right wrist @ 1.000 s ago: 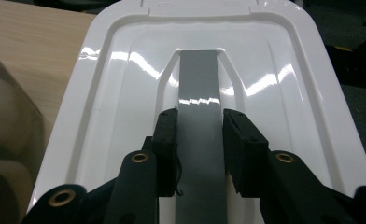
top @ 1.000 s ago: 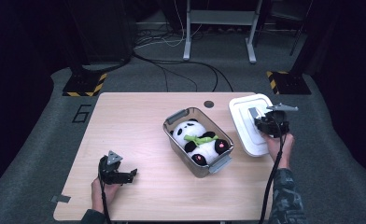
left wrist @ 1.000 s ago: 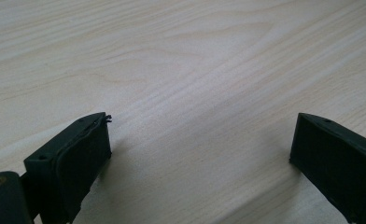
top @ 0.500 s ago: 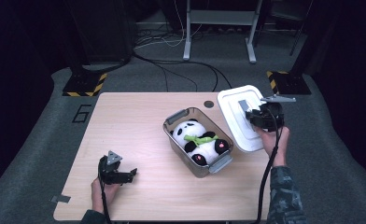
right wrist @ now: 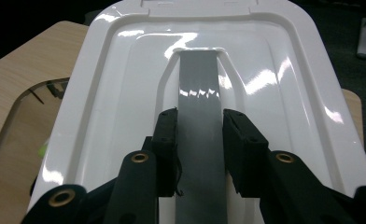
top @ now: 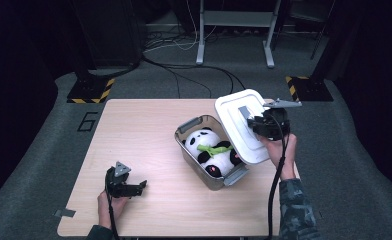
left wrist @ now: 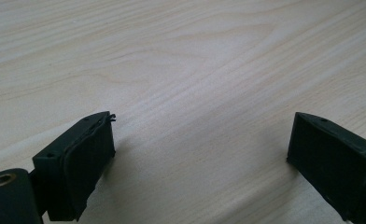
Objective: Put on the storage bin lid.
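A clear storage box (top: 211,170) with grey latches sits on the table's right half, and a panda plush (top: 213,150) lies inside it. My right gripper (top: 254,122) (right wrist: 200,135) is shut on the grey handle (right wrist: 198,93) of the white lid (top: 241,125) (right wrist: 274,93). The lid hangs tilted in the air over the box's right rim. Near the front left of the table my left gripper (top: 134,189) (left wrist: 200,154) rests low on the wood, open, with bare tabletop between its jaws.
The light wooden table (top: 144,130) ends close behind the box, with dark carpet beyond. Black cables (top: 184,75) and a metal stand (top: 234,30) lie on the floor at the back. A small dark disc (top: 223,99) marks the table's far edge.
My right gripper has lifted the white lid off the table's right side and carried it left and up, over the box. The left gripper has stayed where it was.
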A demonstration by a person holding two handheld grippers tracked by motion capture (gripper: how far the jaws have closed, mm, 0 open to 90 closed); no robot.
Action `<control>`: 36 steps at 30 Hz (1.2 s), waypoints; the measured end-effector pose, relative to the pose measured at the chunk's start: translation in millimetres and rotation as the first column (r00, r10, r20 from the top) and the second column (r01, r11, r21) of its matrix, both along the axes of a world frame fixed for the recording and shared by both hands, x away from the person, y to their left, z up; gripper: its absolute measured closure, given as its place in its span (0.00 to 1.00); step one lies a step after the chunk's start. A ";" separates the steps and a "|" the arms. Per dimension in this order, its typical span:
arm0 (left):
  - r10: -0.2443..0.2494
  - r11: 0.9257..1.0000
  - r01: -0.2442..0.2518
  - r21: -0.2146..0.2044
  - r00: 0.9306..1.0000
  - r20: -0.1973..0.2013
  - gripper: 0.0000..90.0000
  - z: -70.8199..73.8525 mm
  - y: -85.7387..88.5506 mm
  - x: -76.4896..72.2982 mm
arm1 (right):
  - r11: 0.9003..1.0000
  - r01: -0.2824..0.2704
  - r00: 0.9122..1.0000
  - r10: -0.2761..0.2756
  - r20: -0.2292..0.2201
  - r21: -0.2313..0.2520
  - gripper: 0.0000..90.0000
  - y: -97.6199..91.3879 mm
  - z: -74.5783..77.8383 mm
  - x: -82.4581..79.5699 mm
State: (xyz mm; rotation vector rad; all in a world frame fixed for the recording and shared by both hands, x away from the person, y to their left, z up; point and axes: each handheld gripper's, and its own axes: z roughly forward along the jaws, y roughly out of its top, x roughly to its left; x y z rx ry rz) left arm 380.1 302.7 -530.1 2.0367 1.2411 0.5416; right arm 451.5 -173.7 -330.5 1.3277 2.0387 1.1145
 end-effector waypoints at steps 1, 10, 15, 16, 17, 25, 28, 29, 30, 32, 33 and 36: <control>-0.006 1.000 0.006 0.009 1.000 -0.002 0.07 0.4 0.6 0.0 | 1.000 -0.008 1.000 0.008 0.001 0.000 0.75 2.5 0.1 -0.9; -0.001 1.000 0.001 0.001 1.000 -0.007 0.07 0.2 0.1 -0.4 | 0.998 -0.060 0.998 0.060 -0.022 0.001 0.75 26.8 -4.0 -7.2; -0.002 1.000 0.003 0.003 1.000 -0.005 0.07 0.2 0.2 -0.4 | 0.996 -0.087 0.995 0.087 -0.045 -0.001 0.75 43.9 -8.7 -7.0; -0.007 1.000 0.007 0.008 1.000 -0.007 0.08 0.5 0.5 -0.4 | 0.996 -0.092 0.995 0.092 -0.050 -0.002 0.75 47.1 -10.3 -6.2; -0.007 1.000 0.007 0.008 1.000 -0.007 0.08 0.5 0.5 -0.5 | 0.995 -0.098 0.994 0.097 -0.056 -0.002 0.75 50.4 -11.8 -5.5; -0.002 1.000 0.002 0.004 1.000 -0.005 0.08 0.3 0.1 -0.5 | 0.983 -0.183 0.979 0.179 -0.101 -0.032 0.75 81.8 -28.1 0.2; -0.002 1.000 0.002 0.003 1.000 -0.004 0.08 0.2 0.2 -0.4 | 0.978 -0.203 0.972 0.196 -0.131 -0.040 0.75 90.4 -35.4 2.0; -0.002 1.000 0.002 0.003 1.000 -0.004 0.08 0.2 0.2 -0.4 | 0.979 -0.201 0.971 0.195 -0.137 -0.036 0.75 93.2 -37.9 2.6; -0.003 1.000 0.003 0.004 1.000 -0.004 0.08 0.2 0.2 -0.4 | 0.978 -0.205 0.969 0.198 -0.146 -0.039 0.75 95.1 -40.0 3.6; -0.003 1.000 0.003 0.003 1.000 -0.004 0.08 0.2 0.2 -0.4 | 0.976 -0.215 0.966 0.207 -0.158 -0.041 0.75 98.4 -43.8 5.6; -0.003 1.000 0.003 0.003 1.000 -0.004 0.08 0.2 0.2 -0.4 | 0.973 -0.224 0.963 0.214 -0.162 -0.048 0.75 99.7 -45.7 7.0; 0.000 1.000 0.000 0.003 1.000 -0.001 0.08 0.0 0.0 -0.4 | 0.971 -0.234 0.961 0.221 -0.167 -0.059 0.74 104.2 -49.0 8.9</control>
